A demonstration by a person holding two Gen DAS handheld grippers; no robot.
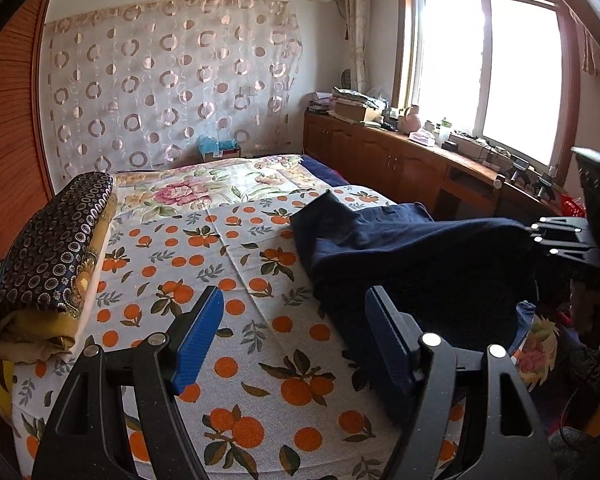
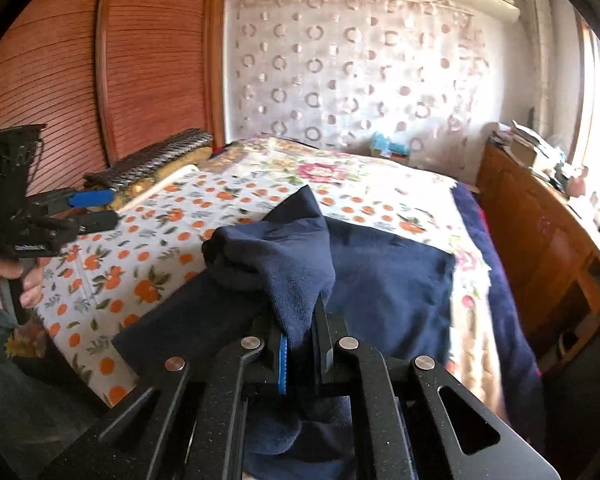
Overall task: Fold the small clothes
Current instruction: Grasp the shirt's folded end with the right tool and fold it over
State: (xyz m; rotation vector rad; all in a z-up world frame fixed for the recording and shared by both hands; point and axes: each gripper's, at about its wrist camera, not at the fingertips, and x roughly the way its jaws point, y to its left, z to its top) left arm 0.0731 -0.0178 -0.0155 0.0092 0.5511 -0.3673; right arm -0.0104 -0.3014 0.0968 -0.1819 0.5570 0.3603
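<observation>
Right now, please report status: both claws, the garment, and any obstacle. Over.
Right claw shut on navy garment, edge lifted off the bed. Left claw open, empty, above the orange-print cover. Folded stack sits apart; nothing blocking.

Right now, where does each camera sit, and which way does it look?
Left wrist: on the left gripper, open over the orange-print sheet, facing the window; the right gripper shows at the right edge.
Right wrist: on the right gripper, shut on the navy garment, facing the curtain; the left gripper and hand show.
Shared: garment, sheet, curtain, folded stack.
</observation>
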